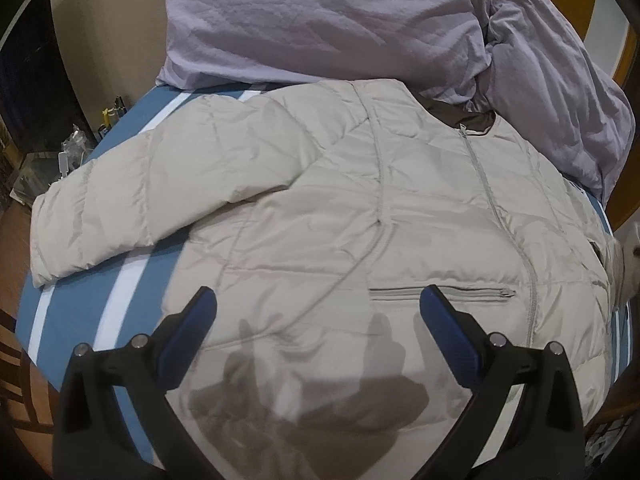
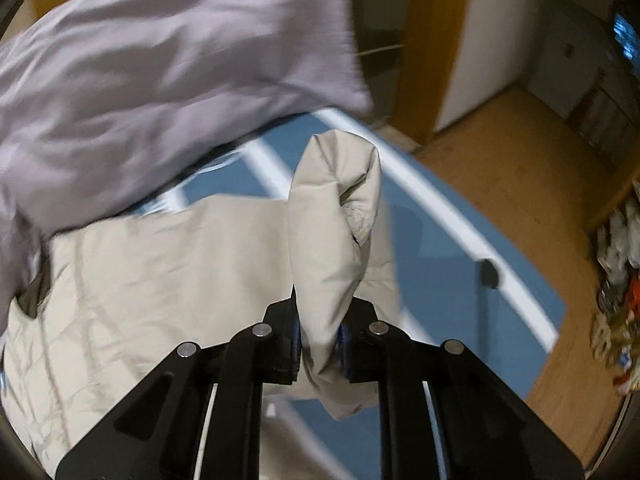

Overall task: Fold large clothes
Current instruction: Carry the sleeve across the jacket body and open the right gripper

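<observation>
A pale beige quilted jacket [image 1: 360, 208] lies front up and zipped on a blue bed with white stripes [image 1: 80, 312]. One sleeve [image 1: 120, 208] stretches out to the left. My left gripper [image 1: 318, 300] hovers open above the jacket's lower half, near the zipped pocket [image 1: 440, 293], with nothing between its blue pads. In the right wrist view my right gripper [image 2: 320, 344] is shut on the jacket's other sleeve [image 2: 336, 216], whose cuff end stands up above the bed. The jacket body [image 2: 160, 272] lies to the left of it.
A lilac duvet [image 1: 320, 20] is heaped at the far end of the bed, against the jacket's collar, and fills the upper left [image 2: 160, 60] of the right wrist view. Wooden floor [image 2: 520, 184] and a doorway lie beyond the bed's right edge. Clutter sits on the floor at left [image 1: 68, 152].
</observation>
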### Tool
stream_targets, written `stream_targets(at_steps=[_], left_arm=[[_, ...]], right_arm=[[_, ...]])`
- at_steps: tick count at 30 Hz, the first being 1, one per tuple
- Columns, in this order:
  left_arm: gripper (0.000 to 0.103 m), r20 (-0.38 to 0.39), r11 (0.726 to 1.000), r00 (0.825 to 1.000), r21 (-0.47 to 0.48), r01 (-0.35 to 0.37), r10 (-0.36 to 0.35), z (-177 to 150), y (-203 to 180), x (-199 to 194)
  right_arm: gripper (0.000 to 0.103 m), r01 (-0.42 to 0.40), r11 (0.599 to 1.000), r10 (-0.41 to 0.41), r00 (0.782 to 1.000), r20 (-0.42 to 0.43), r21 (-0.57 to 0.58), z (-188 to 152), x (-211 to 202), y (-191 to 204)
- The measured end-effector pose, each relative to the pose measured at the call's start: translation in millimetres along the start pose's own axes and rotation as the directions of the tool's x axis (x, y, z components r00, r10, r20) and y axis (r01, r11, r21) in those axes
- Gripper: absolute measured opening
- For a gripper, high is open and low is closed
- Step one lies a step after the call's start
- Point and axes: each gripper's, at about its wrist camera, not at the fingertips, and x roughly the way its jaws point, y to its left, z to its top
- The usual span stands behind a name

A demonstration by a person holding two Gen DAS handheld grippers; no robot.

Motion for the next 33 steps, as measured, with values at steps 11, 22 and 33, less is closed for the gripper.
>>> stream_targets(at_steps=[11, 22, 33], left_arm=[[0.101, 0.018, 0.999, 1.000, -0.025, -0.025, 0.026, 1, 35, -12], [0.101, 0.017, 0.997, 0.999, -0.061, -0.048, 0.049, 0, 60, -17], [0.101, -0.002, 0.995, 0.998, -0.074, -0.060, 0.060, 0, 69, -12]], right_arm=[[0.015, -0.233, 0.947, 0.218, 0.972, -0.092, -0.222, -34, -14, 165], [0.015, -0.389, 0.842, 0.322, 0.918, -0.232, -0.374, -98, -28, 280], [0.017, -0.415, 0.792, 0.296, 0.903, -0.312, -0.448, -140, -13, 327]])
